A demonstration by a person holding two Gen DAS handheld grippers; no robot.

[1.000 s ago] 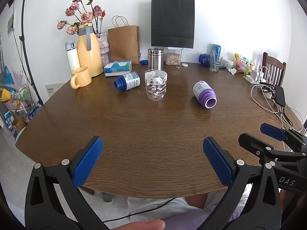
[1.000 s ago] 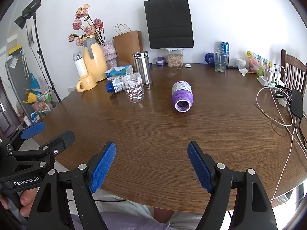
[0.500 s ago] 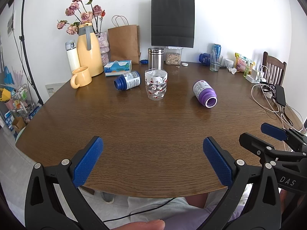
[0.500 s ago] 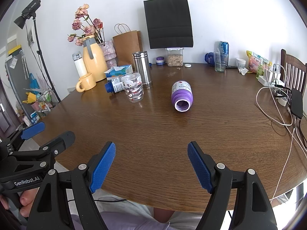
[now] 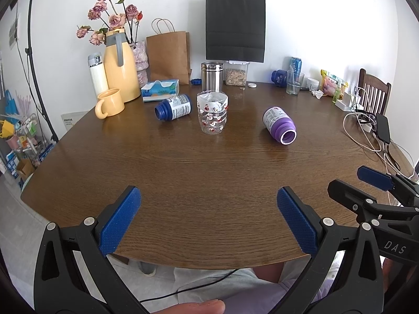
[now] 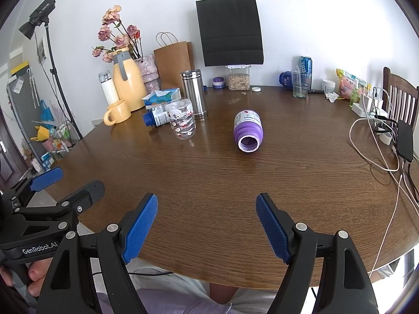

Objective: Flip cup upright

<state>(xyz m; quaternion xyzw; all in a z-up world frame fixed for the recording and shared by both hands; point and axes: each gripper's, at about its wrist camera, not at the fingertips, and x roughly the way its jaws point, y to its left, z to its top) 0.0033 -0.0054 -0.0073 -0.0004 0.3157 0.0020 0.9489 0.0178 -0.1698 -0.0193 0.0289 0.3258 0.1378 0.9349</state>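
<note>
A clear glass cup (image 5: pixel 212 112) with small red prints stands upright on the wooden table (image 5: pixel 204 178), far ahead of both grippers; it also shows in the right wrist view (image 6: pixel 182 122). My left gripper (image 5: pixel 208 219) is open and empty over the table's near edge. My right gripper (image 6: pixel 207 227) is open and empty beside it, and shows at the right edge of the left wrist view (image 5: pixel 366 183).
A purple bottle (image 5: pixel 280 125) and a blue bottle (image 5: pixel 173 107) lie on their sides near the cup. A steel tumbler (image 5: pixel 212 79), yellow mug (image 5: pixel 110 104), yellow jug (image 5: pixel 120 64), tissue box, paper bags and jars stand at the back. Cables (image 5: pixel 366 136) lie at the right.
</note>
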